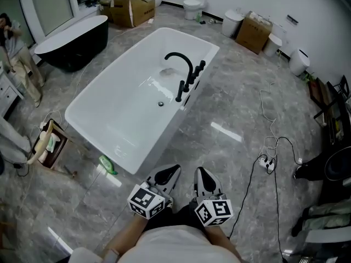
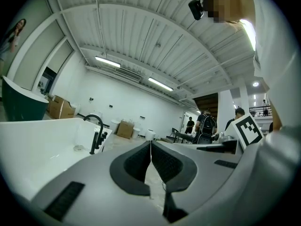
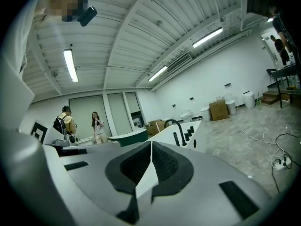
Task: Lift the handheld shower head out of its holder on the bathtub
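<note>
A white bathtub [image 1: 118, 114] stands on the grey marble floor ahead of me. On its right rim is a black arched faucet [image 1: 180, 61] with knobs beside it. The black handheld shower head [image 1: 180, 91] stands upright in its holder at the near end of that row. It also shows in the left gripper view [image 2: 93, 143] and the right gripper view [image 3: 176, 138]. My left gripper [image 1: 173, 170] and right gripper [image 1: 201, 172] are side by side near the tub's near corner, well short of the shower head. Both are shut with nothing between the jaws.
A black freestanding tub [image 1: 74, 43] sits at the far left with people [image 1: 16, 53] near it. Cardboard boxes [image 1: 129, 10] and toilets [image 1: 193, 5] line the back wall. A cable with a power strip [image 1: 267, 163] lies on the floor to the right. A green object [image 1: 108, 165] lies by the tub's corner.
</note>
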A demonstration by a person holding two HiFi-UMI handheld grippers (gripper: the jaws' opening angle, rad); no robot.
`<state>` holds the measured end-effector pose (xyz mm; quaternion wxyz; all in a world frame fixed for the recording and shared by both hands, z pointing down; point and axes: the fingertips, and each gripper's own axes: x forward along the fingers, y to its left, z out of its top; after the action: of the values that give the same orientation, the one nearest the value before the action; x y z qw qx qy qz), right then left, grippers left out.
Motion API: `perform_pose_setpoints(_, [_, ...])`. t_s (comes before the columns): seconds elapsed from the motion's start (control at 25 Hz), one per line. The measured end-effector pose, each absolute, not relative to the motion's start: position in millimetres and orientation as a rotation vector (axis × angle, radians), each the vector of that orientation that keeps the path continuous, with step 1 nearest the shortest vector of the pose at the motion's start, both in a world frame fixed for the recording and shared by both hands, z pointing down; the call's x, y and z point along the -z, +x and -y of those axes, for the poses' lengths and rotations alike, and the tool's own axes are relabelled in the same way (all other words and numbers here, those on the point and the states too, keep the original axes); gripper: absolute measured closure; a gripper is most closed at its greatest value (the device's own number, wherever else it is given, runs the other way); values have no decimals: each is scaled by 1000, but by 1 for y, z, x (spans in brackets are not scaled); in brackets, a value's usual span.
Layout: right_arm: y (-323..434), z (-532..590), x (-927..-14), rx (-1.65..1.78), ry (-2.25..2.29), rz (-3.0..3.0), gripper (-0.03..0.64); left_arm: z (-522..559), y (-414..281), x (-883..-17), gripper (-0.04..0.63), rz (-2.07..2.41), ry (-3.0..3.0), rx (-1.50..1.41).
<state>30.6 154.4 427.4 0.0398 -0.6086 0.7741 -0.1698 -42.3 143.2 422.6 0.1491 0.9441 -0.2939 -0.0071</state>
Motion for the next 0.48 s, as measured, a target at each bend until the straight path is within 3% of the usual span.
perform_pose_setpoints(0.48, [31,-146,-424,528,-1865,-2383,598,-140,-50,-427,583,865,2687,27])
